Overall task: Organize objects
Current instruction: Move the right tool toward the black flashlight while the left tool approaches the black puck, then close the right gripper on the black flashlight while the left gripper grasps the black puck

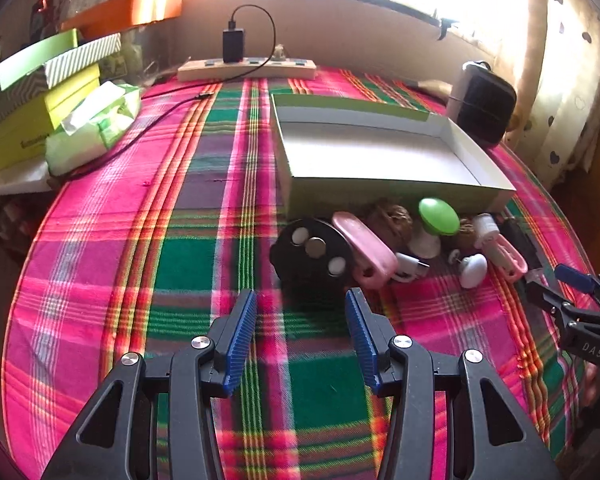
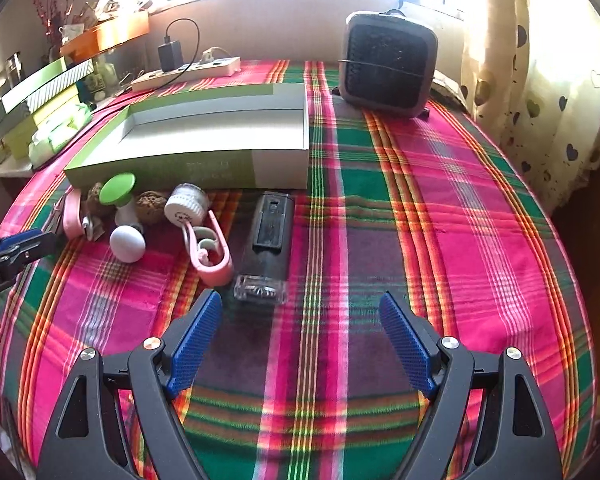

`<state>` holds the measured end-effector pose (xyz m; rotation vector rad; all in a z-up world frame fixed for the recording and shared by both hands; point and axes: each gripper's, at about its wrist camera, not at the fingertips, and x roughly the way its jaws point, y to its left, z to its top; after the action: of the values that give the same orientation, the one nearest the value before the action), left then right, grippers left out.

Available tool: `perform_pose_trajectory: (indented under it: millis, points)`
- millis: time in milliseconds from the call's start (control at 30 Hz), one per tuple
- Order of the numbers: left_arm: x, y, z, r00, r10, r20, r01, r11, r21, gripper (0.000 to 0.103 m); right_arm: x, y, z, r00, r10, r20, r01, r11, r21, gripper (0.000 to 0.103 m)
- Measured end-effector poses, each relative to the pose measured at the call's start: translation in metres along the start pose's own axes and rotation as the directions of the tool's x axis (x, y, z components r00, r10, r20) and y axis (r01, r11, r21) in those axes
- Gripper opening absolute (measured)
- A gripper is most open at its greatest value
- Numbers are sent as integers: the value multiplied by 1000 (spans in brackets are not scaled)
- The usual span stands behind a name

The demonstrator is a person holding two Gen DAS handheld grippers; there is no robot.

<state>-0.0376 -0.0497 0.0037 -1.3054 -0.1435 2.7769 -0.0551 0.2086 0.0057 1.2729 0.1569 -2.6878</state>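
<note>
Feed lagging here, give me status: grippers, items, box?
Left gripper open, empty, facing black disc. Right gripper open, empty, near black lighter. Box empty; small items clustered against its front wall.

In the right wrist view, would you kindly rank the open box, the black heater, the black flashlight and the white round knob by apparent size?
1. Open box
2. Black heater, though farther away
3. Black flashlight
4. White round knob

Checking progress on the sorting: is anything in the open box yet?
No. The box shows only its bare white floor, and the small items, like the green knob, lie on the cloth in front of it.
</note>
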Motion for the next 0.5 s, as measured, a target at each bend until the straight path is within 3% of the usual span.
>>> perform_pose_trajectory:
  millis: [500]
  points:
    - [17,2,21,1000,11,-10,-11,999,41,45,16,-1,15,1000,-13,-24,13,1000,-13,80]
